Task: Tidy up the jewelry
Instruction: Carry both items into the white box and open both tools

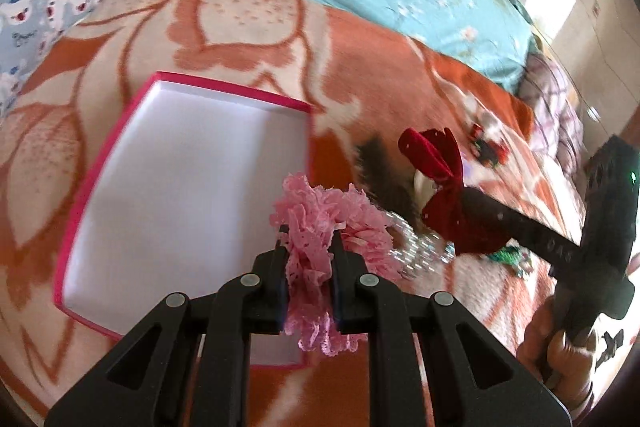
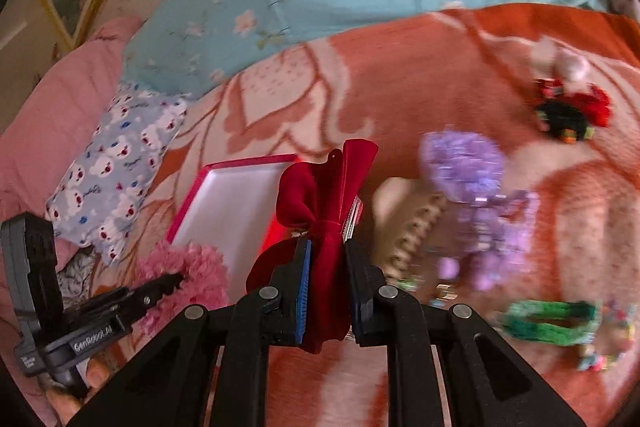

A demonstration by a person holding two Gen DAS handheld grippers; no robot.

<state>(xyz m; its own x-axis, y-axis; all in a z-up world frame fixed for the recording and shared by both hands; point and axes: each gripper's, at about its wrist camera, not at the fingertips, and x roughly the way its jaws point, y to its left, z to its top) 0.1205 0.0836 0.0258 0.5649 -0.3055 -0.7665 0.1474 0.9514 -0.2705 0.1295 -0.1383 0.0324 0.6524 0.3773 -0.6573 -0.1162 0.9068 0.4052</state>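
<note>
The left tongs (image 1: pixel 308 259) are clamped on the pink scrunchie (image 1: pixel 320 223), held above the near right corner of the empty box (image 1: pixel 180 167) on the bed; its frills overhang the rim, so letting go here could drop it outside. In the right view, the right tongs (image 2: pixel 328 259) grip the red bow (image 2: pixel 324 195) right of the box, and the two tongs may collide over it.

Orange floral blanket (image 2: pixel 400 75), pink-rimmed white box (image 1: pixel 176 187) on it, purple scrunchie (image 2: pixel 464 163), green bracelet (image 2: pixel 548 319), red-black hair tie (image 2: pixel 568 111) right of box
</note>
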